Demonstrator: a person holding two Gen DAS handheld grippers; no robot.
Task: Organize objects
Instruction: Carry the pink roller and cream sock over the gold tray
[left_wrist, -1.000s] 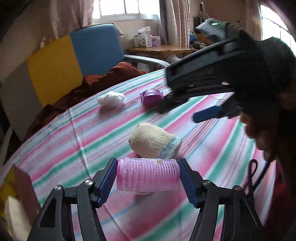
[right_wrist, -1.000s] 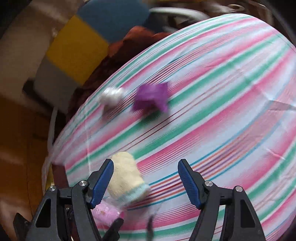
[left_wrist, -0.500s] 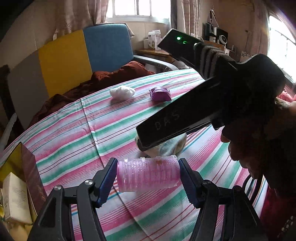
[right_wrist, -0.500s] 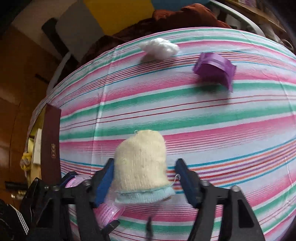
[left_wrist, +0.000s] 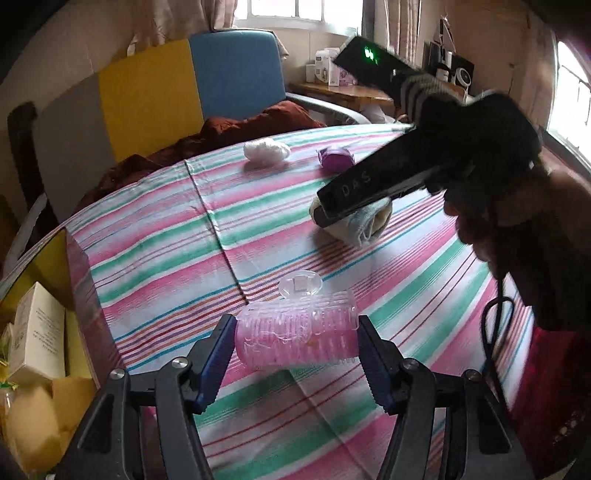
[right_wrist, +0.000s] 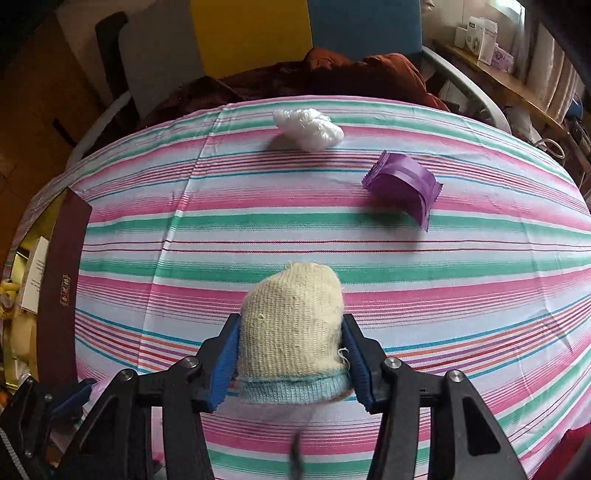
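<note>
We find the left tongs (left_wrist: 297, 363) clamped on a pink hair roller (left_wrist: 297, 338), held above the striped counter (left_wrist: 155, 236). The right tongs (right_wrist: 291, 363) grip a cream knitted sock (right_wrist: 291, 317) resting on the counter. From the sock, a purple packet (right_wrist: 402, 184) lies at one o'clock, a white wad (right_wrist: 306, 127) at twelve, a box (right_wrist: 61, 280) at nine.

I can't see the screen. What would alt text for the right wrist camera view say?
A handheld right gripper squeezes a rolled cream knit sock with a light blue cuff between its blue pads, over a pink, green and white striped tablecloth. Farther back lie a white plastic wad and a purple packet; a dark red box sits at the left edge.
</note>
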